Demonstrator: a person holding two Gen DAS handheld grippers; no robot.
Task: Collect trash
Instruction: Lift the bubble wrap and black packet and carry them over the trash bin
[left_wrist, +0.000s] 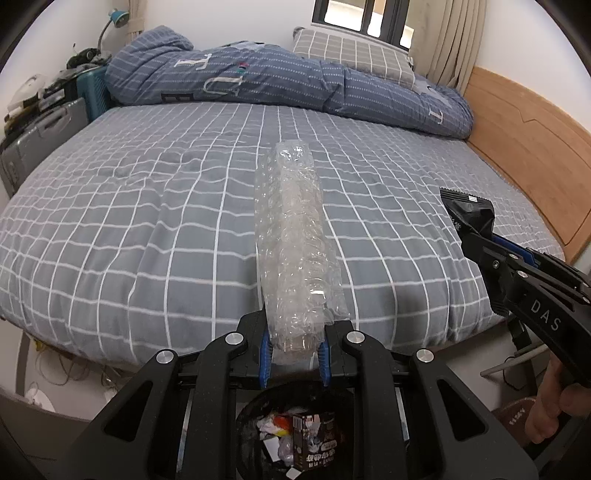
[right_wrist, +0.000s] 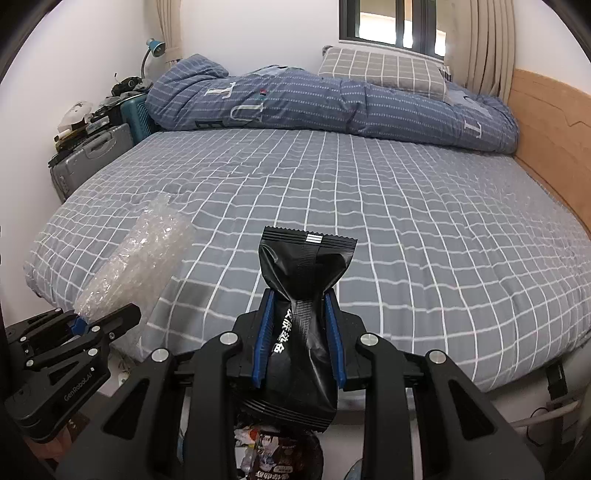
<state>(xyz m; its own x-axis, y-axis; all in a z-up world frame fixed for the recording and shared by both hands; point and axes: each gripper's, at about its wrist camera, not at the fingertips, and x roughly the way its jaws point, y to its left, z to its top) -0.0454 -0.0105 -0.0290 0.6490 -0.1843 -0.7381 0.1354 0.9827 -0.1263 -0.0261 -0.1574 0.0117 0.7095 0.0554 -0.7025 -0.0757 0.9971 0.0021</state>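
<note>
My left gripper (left_wrist: 295, 341) is shut on a long roll of clear bubble wrap (left_wrist: 295, 236), which sticks out forward over the bed's near edge. A black-lined trash bin (left_wrist: 295, 435) with a dark carton and wrappers in it sits directly below that gripper. My right gripper (right_wrist: 300, 332) is shut on a crumpled black snack packet (right_wrist: 304, 291) with white print, its sealed end upward. The bin (right_wrist: 280, 454) shows just beneath the packet. From the right wrist view the left gripper (right_wrist: 79, 325) and the bubble wrap (right_wrist: 136, 254) appear at the left.
A bed (left_wrist: 129, 221) with a grey checked cover fills the middle of both views. A blue duvet (left_wrist: 258, 81) and a pillow (left_wrist: 351, 51) lie at its far side, a wooden headboard (left_wrist: 517, 122) at the right. Suitcases (left_wrist: 40, 133) stand at the left wall.
</note>
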